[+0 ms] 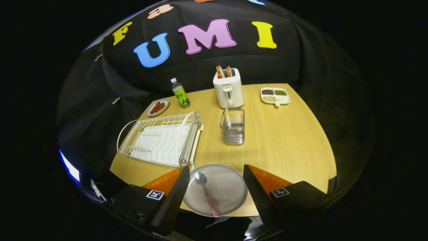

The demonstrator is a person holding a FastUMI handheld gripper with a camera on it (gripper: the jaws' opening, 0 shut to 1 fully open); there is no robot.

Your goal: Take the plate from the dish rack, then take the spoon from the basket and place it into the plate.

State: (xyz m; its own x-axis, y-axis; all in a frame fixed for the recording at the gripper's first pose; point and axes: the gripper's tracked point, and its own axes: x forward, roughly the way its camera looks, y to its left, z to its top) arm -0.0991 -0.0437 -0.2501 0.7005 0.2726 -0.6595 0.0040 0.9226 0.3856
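As spoon (204, 190) lies on plate (217, 189) | tongs (216, 187) spread, empty

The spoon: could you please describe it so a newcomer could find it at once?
On the wooden table, just in front of the dish rack, sits a grey plate between the open gripper fingers. The spoon lies in it, with a checked handle.
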